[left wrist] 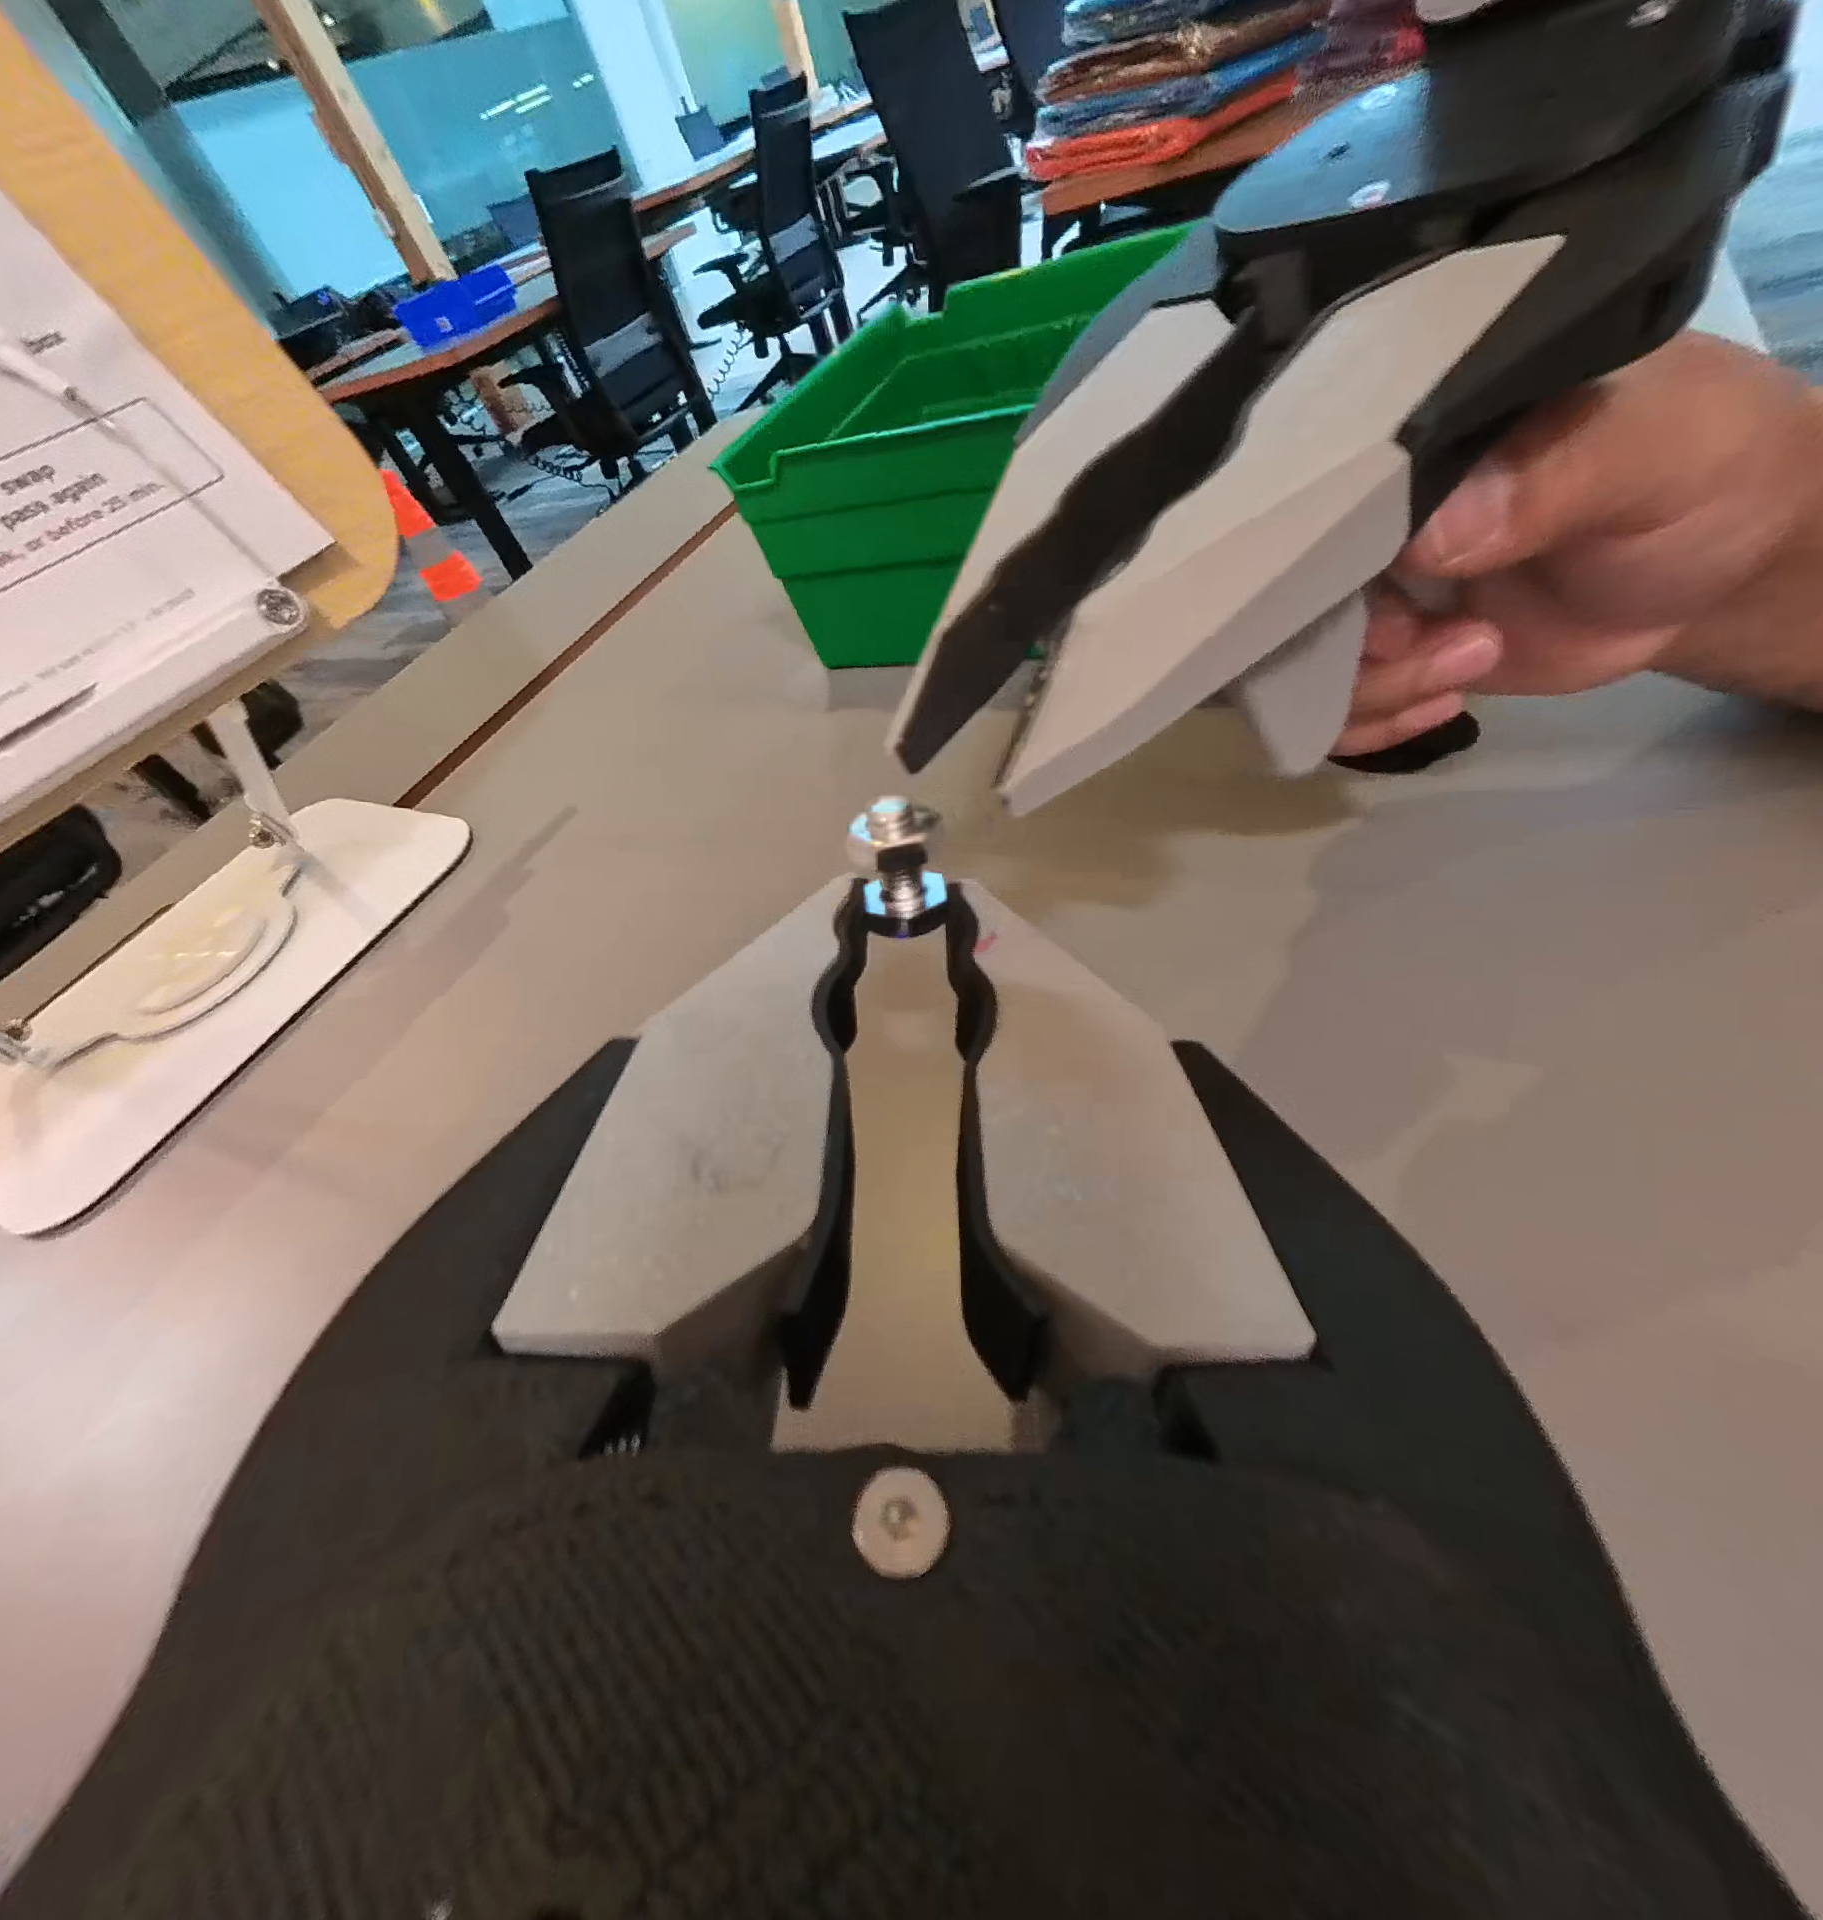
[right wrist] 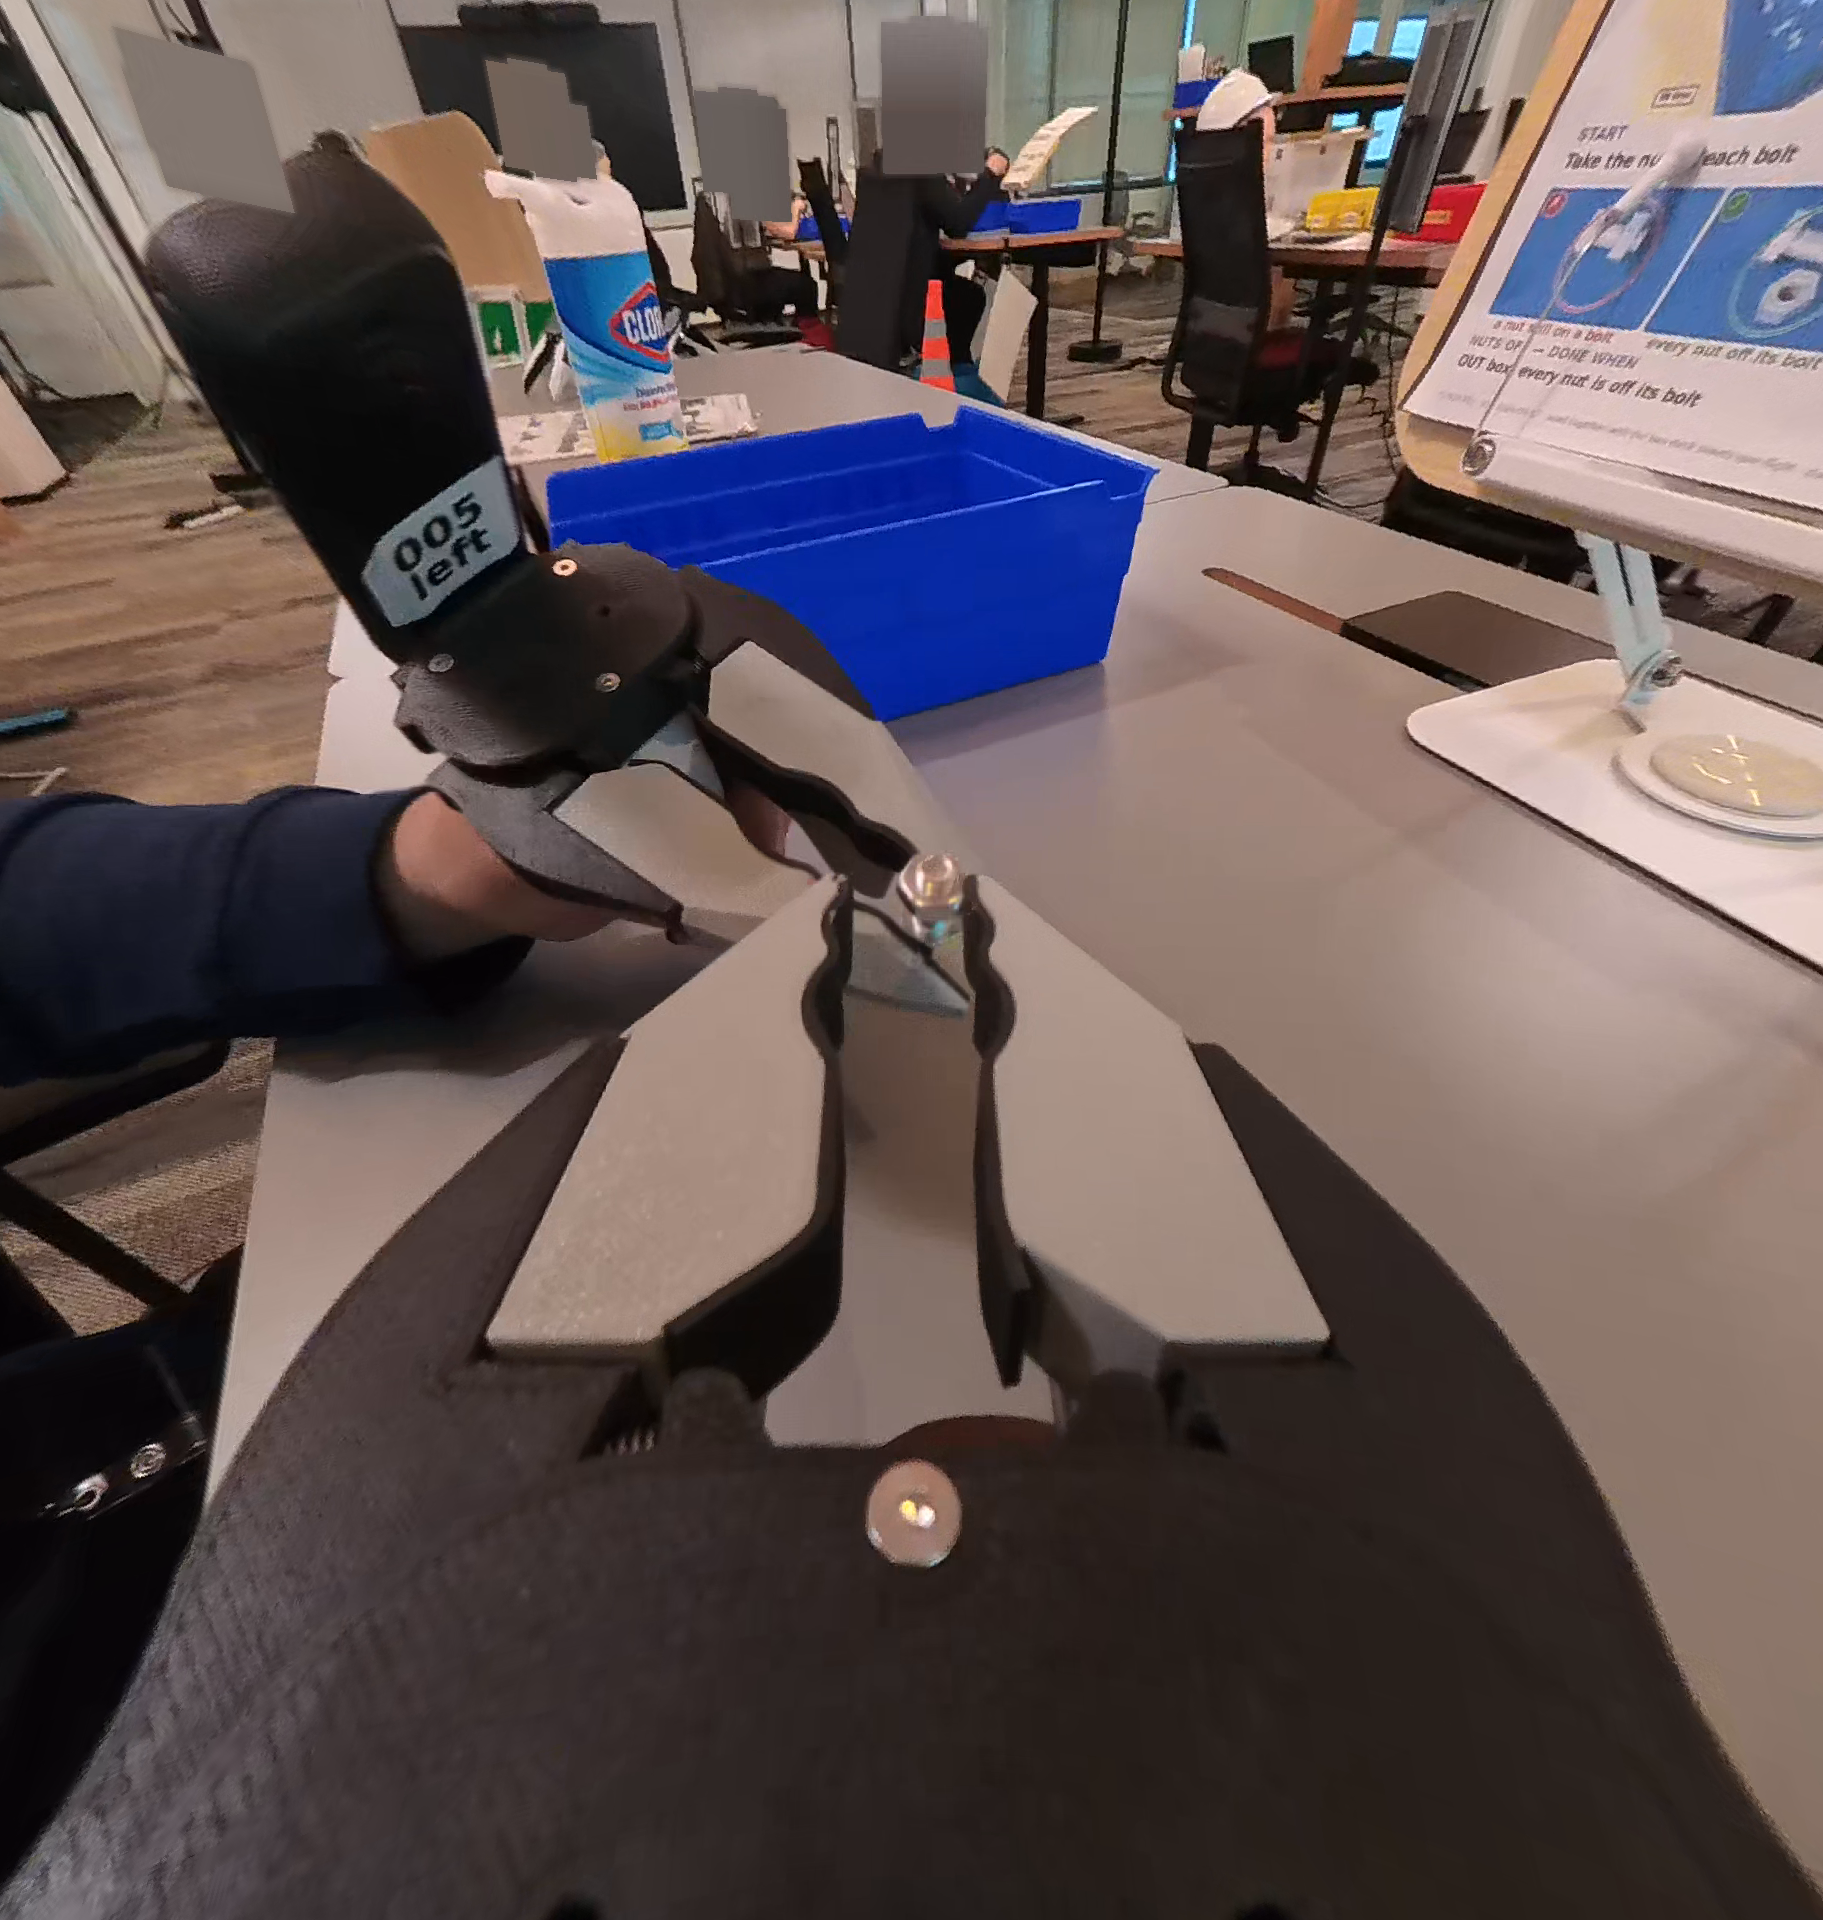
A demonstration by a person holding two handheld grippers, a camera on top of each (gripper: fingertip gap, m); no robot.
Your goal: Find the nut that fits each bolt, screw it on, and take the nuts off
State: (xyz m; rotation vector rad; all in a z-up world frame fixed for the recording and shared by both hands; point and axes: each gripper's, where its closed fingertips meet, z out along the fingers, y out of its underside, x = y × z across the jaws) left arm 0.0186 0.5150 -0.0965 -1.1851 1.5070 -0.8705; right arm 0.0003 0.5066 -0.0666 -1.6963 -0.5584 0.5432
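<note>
1. Left gripper (left wrist: pixel 902 914): fingers closed on the bolt (left wrist: pixel 891 883) at its head; shank upright, nut (left wrist: pixel 891 831) near the top.
2. Right gripper (left wrist: pixel 954 774): fingers slightly parted, holding nothing, just above and beside the nut.
3. Judgement: right fingers must drop onto the nut.

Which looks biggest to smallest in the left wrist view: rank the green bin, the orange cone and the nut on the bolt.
1. green bin: largest by far.
2. orange cone: partly hidden behind the table edge and far off, so its rank over the nut is unsure.
3. nut on the bolt: looks smallest, held near the left gripper tips.
</note>
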